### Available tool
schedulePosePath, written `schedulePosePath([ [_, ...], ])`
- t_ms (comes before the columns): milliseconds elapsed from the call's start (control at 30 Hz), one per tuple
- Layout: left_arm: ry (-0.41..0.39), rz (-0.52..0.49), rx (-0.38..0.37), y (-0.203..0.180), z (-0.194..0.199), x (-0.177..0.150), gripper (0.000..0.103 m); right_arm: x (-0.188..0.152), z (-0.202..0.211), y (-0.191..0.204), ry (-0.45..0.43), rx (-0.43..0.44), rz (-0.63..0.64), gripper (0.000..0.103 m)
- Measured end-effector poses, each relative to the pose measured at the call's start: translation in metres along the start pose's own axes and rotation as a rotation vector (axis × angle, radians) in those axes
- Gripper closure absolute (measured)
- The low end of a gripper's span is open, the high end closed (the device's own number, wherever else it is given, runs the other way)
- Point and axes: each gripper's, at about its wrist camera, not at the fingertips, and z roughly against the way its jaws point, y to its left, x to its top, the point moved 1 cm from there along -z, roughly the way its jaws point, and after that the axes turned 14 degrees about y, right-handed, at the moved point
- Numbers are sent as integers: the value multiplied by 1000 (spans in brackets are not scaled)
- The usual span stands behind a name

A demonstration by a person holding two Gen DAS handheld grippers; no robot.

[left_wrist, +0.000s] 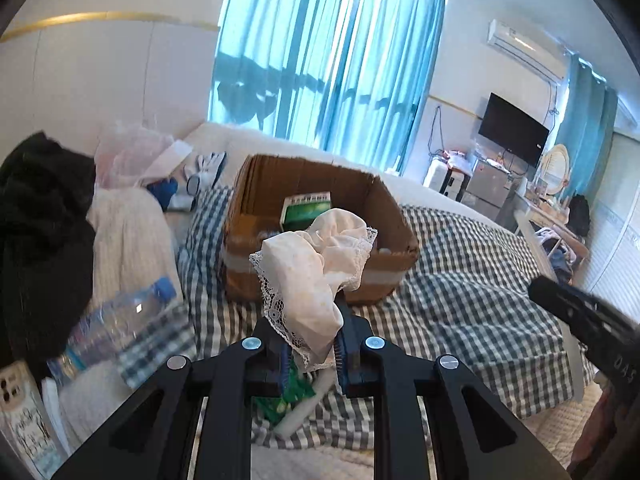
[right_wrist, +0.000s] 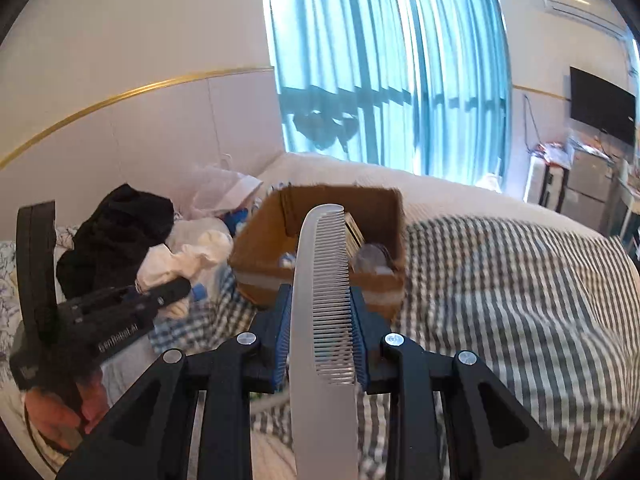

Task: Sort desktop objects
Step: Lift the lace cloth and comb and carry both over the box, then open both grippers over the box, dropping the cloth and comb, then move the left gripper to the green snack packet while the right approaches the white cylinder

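My left gripper (left_wrist: 310,340) is shut on a crumpled white cloth with a lace edge (left_wrist: 316,272), held in the air in front of an open cardboard box (left_wrist: 384,204) on the bed. A green and white carton (left_wrist: 306,210) lies inside the box. My right gripper (right_wrist: 320,320) is shut on a pale grey comb (right_wrist: 320,300) that stands upright between its pads, teeth to the right, with the same box (right_wrist: 264,236) behind it. In the right wrist view the left gripper (right_wrist: 176,288) with its white cloth (right_wrist: 188,260) shows at the left, held by a hand (right_wrist: 60,412).
A checked blanket (left_wrist: 460,280) covers the bed. A clear water bottle with a blue cap (left_wrist: 116,320) lies at the left, beside a black garment (left_wrist: 36,232) and a pink plastic bag (left_wrist: 128,152). A green packet (left_wrist: 288,396) lies under the left gripper. The right gripper's body (left_wrist: 584,320) shows at the right.
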Motion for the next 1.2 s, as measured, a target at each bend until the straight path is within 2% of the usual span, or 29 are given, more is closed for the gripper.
schedulePosePath([
  [233, -21, -28, 21, 0, -26, 46, 85, 59, -59, 0, 31, 16, 39, 77],
  [467, -15, -63, 48, 3, -88, 106, 85, 110, -157, -25, 100, 20, 21, 77],
  [567, -2, -75, 59, 3, -120, 122, 85, 119, -197, -36, 132, 4, 8, 77],
  [667, 23, -89, 80, 5, -155, 129, 85, 125, -223, -50, 149, 29, -36, 77],
  [733, 37, -87, 88, 8, -172, 131, 85, 126, -229, -58, 141, 16, -63, 77],
  [767, 44, -85, 88, 9, -177, 130, 85, 125, -230, -60, 134, 8, -75, 72],
  [800, 46, -80, 89, 12, -181, 129, 77, 125, -230, -61, 136, -8, -88, 43],
  [833, 52, -77, 98, 13, -184, 128, 70, 123, -226, -62, 131, -43, -102, 19],
  [900, 84, -62, 122, 15, -185, 125, 15, 121, -212, -62, 74, -52, -93, 19],
  [933, 80, -42, 122, 17, -180, 122, 8, 120, -203, -61, 63, -57, -82, 19],
  [1000, 51, -30, 105, 17, -164, 116, 7, 118, -186, -58, 64, -80, -74, 19],
  [1200, 94, 2, 129, 7, -106, 109, 6, 109, -106, -46, 44, -66, -93, 19],
])
